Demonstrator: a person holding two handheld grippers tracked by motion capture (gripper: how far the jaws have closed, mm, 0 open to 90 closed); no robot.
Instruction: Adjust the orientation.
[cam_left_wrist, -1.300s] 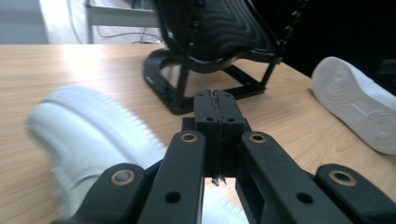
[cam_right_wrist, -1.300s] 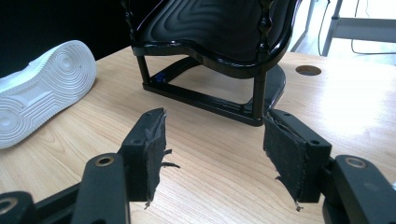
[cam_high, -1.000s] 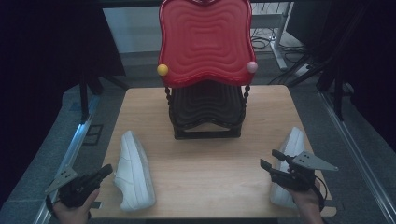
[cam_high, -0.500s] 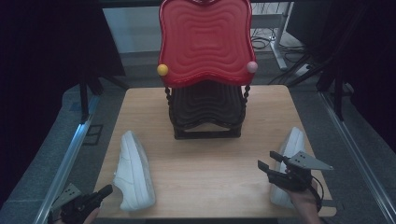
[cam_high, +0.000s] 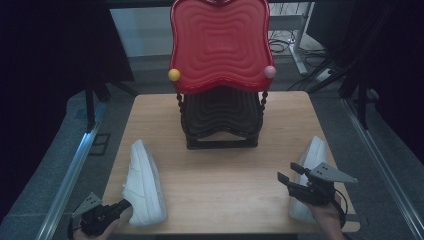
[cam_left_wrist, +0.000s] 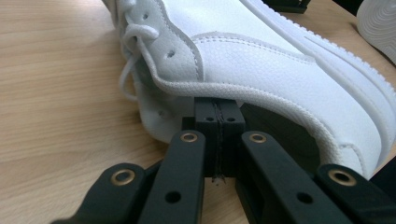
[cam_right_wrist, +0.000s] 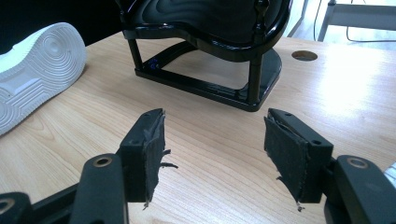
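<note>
White leather shoe (cam_high: 144, 184) lies on its side at the near-left of the table (cam_high: 220, 195), toe away from the person, heel end by the near edge. In the left gripper view the shoe (cam_left_wrist: 261, 60) is right in front of the jaws: collar and heel opening just above and beyond the tips, laces to the left. Left gripper (cam_high: 121, 206) sits low at the near-left corner, tips at the shoe's heel; in its own view the left gripper (cam_left_wrist: 219, 126) has pads pressed flat together w/ nothing between them, tucked under the collar edge. Can't tell if the tips touch the shoe.

2nd shoe (cam_high: 310, 175) lies at the near-right edge, sole outward, partly under the right hand (cam_high: 327, 212). Right gripper (cam_high: 290, 172) hovers just left of it, jaws spread wide, nothing between; in its own view the right gripper (cam_right_wrist: 212, 149) shows worn pads well apart over bare wood, w/ the first shoe's sole (cam_right_wrist: 32, 74) far left.

Black rack (cam_high: 222, 117) stands mid-table at the back, red wavy tray (cam_high: 220, 42) on top, yellow knob (cam_high: 174, 75) and pink knob (cam_high: 270, 71) at its sides.
</note>
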